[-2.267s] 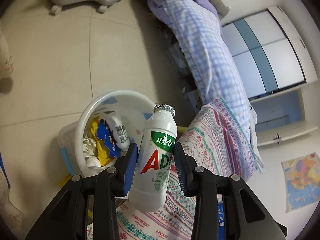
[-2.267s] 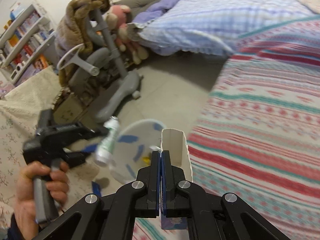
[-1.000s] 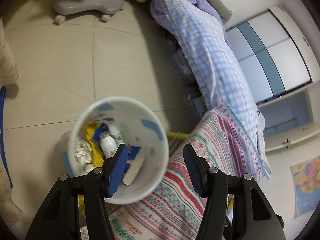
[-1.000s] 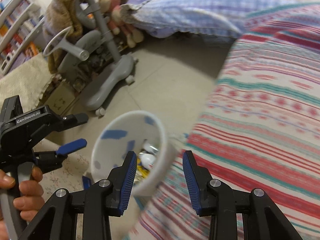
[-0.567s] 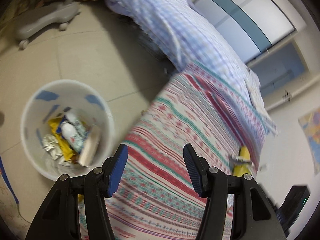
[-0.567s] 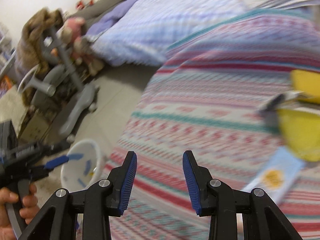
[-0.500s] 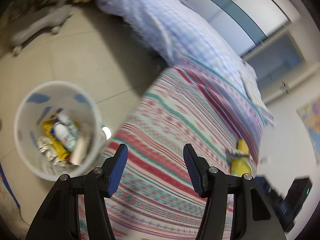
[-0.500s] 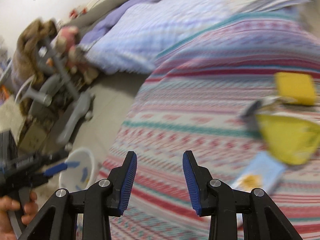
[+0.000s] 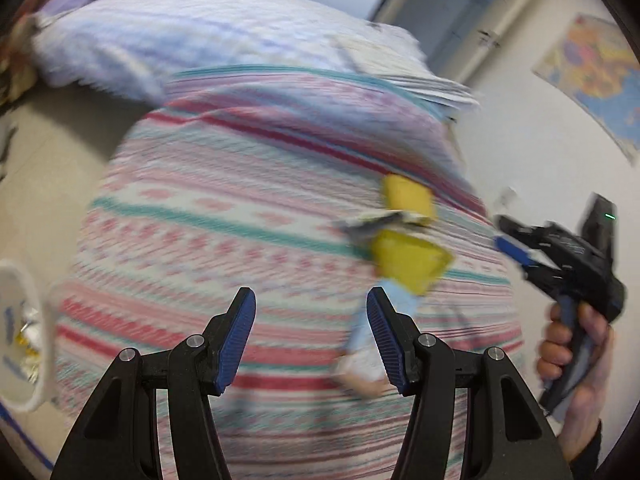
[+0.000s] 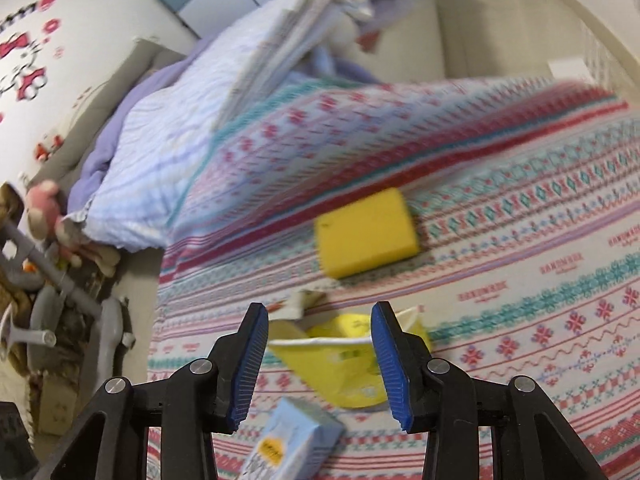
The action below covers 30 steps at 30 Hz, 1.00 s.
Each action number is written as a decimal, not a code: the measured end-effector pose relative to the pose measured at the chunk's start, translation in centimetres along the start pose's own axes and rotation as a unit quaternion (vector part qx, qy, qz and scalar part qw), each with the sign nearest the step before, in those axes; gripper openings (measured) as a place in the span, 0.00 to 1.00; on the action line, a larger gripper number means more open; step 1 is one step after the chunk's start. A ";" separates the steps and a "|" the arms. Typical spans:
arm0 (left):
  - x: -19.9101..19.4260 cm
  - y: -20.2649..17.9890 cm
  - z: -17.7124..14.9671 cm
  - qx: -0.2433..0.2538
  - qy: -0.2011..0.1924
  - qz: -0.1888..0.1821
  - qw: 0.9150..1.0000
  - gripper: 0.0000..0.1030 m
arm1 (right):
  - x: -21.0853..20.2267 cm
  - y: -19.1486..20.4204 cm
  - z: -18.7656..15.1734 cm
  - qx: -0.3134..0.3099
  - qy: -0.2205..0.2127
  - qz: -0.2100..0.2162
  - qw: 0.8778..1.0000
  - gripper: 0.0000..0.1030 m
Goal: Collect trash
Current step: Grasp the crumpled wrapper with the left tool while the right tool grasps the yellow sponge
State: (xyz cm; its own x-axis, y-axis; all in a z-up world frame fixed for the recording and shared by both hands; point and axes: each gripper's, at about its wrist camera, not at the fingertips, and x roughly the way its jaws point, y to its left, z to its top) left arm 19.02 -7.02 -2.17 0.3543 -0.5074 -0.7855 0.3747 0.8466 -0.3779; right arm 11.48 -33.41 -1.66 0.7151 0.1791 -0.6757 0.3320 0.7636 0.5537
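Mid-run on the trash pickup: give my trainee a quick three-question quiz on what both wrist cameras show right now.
1. True or false: the right tool is shut on the yellow bag.
2. Which lies farthest up the striped blanket in the right wrist view? A. yellow block B. light blue carton C. yellow bag
3. Fill in: in the left wrist view, the white trash bin sits at the frame's ____ edge.

Key: 1 false, both the right and the left tool are open and empty; 2 A; 3 left.
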 end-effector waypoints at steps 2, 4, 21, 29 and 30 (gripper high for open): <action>1.2 -2.7 1.3 0.029 0.003 -0.012 0.999 0.64 | 0.5 -1.3 0.5 0.014 0.011 -0.003 1.000 0.47; 2.9 -5.4 2.7 0.070 0.003 0.005 0.998 0.66 | 1.1 -2.7 1.3 0.023 0.007 -0.020 1.000 0.47; 13.3 -9.5 5.4 0.153 0.034 0.034 0.987 0.39 | 5.4 -6.4 4.6 0.061 0.018 -0.040 0.997 0.60; 12.6 -7.0 6.5 0.107 0.036 -0.010 0.994 0.00 | 8.7 -5.2 5.3 0.014 0.031 -0.038 0.999 0.63; 12.4 -6.7 6.6 0.104 0.036 -0.013 0.994 0.00 | 8.9 -5.2 5.4 0.008 0.031 -0.041 0.999 0.63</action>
State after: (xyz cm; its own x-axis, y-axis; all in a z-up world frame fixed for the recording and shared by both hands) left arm 26.50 -20.06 -6.13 0.2832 -0.5100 -0.8122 0.5545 0.7781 -0.2952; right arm 19.46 -39.16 -7.94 0.6453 0.1545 -0.7481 0.3989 0.7671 0.5024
